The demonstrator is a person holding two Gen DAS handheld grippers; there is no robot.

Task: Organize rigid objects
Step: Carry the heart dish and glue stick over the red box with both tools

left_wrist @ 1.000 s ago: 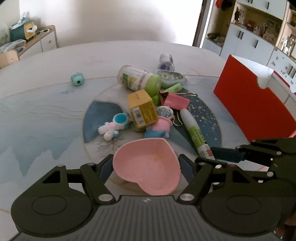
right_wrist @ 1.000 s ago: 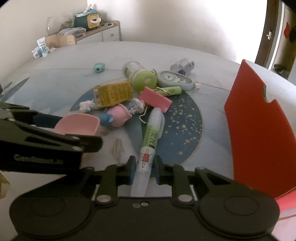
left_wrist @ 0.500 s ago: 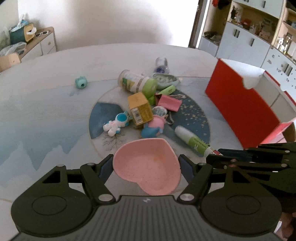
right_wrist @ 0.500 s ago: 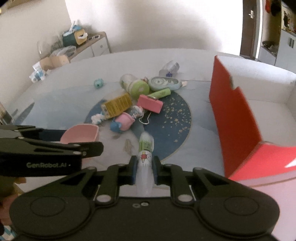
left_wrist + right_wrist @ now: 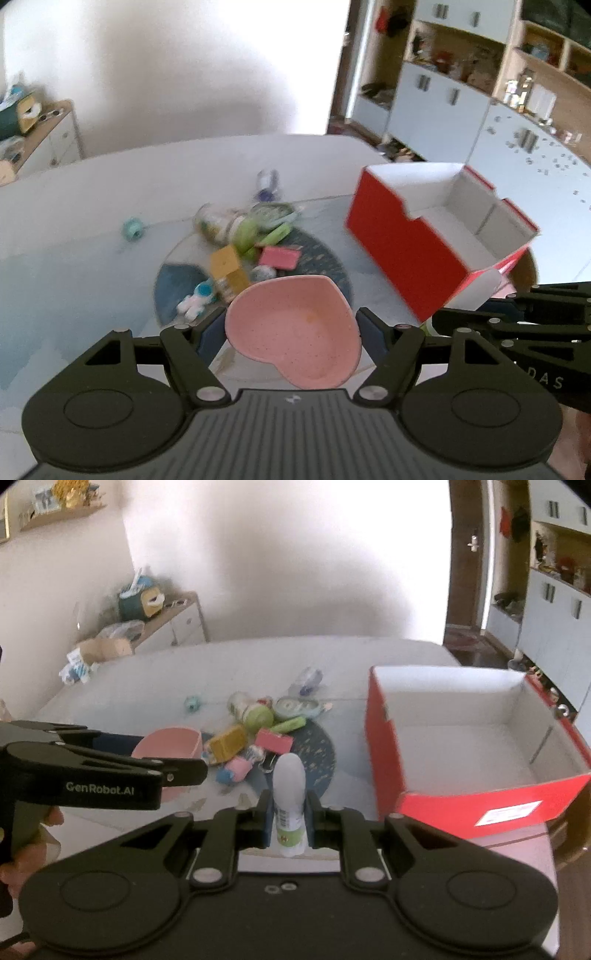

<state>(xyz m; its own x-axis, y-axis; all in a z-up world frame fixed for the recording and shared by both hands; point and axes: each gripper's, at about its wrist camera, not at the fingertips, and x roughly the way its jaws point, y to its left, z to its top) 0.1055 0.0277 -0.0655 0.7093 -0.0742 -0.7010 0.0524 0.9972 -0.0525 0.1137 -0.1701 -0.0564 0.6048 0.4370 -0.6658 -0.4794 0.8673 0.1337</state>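
Left gripper [image 5: 291, 328]: jaws clamped on the pink heart-shaped dish [image 5: 293, 334], held above the table [image 5: 92, 221].
Right gripper [image 5: 289, 812]: jaws clamped on the white glue tube [image 5: 289, 794], cap pointing toward 12 o'clock.
Red box [image 5: 480, 738]: open, white inside, at 2 o'clock from the tube.
Pile of small items [image 5: 258, 734]: on the table at 11 o'clock, beside the box.

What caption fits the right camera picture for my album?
Right gripper holds a glue stick above the table, beside an open red box.
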